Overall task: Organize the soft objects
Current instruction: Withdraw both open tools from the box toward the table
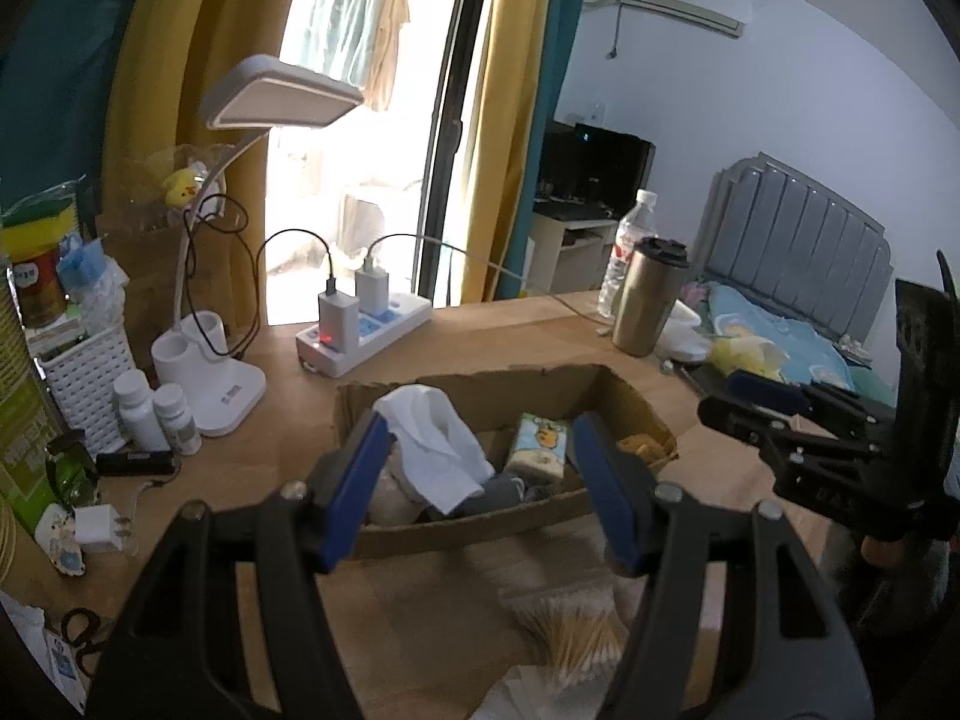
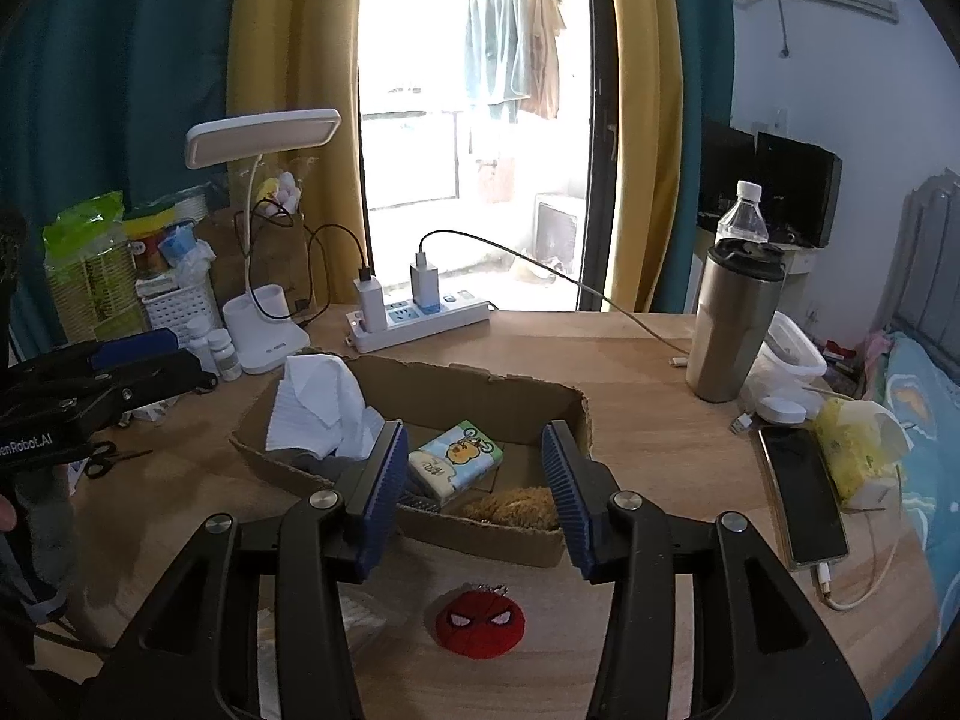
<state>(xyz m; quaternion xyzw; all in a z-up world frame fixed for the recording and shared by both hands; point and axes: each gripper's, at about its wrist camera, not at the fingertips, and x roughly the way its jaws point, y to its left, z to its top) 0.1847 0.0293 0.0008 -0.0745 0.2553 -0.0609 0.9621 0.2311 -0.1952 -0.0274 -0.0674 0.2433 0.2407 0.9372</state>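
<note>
left gripper [image 1: 474, 483], lower centre of the left wrist view: two matte black arms with cut-out slots, round silver screws at the joints, and blue ribbed pads [image 1: 354, 480] on the fingers. right gripper [image 2: 474, 489], lower centre of the right wrist view: the same black arms, silver screws and blue ribbed pads [image 2: 381, 495]. at the left edge of that view, the other gripper's black body carries white lettering, partly cut off, ending "enrobot.ai".
</note>
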